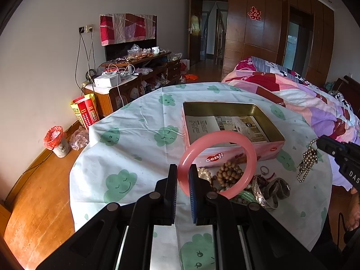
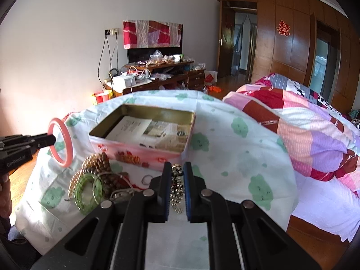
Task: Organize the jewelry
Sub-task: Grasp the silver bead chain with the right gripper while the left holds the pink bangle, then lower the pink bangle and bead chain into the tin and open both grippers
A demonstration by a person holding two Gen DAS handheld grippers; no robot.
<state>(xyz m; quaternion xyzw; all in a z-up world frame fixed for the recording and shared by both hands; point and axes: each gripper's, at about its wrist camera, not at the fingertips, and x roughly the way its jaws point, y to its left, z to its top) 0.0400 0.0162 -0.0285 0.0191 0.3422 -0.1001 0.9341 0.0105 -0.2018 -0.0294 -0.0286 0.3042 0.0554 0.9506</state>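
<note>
At inspection the tin (image 1: 234, 121) stood open on the table (image 1: 139, 148), holding only a printed leaflet (image 1: 227, 126); no jewelry lay inside it. In my judgement the sorting had barely begun: nothing was yet stowed, and two pieces were in hand.

The left gripper (image 1: 182, 177) was clenched on the rim of a pink bangle (image 1: 217, 164), which stood clear of the cloth, in front of the tin's near wall. The right gripper (image 2: 177, 173) was clenched on a silver bead chain (image 2: 177, 186), whose strands hung down between the fingers, just before the tin's near side. Neither piece was over the tin's opening.

The remainder sat in a pile (image 1: 243, 182) on the cloth, just beside the tin's near wall and between the two grippers.

Count, as far as could be made out:
- Tins: one.
- Pink bangles: one, held.
- Bead chains: one, held.
- Green bangles (image 2: 87, 193): two, possibly more, overlapping.
- Brown bead strings (image 1: 229, 173): at least one.
- Pearl strings (image 1: 203, 173): one.
- Rings (image 1: 264, 169): one.
- Silver cuffs (image 1: 261, 191): one.
- A grey band (image 1: 277, 187), one; its kind could not be told.

Tangled items with red cord in the pile could not be counted. All of it remained to be placed.
</note>
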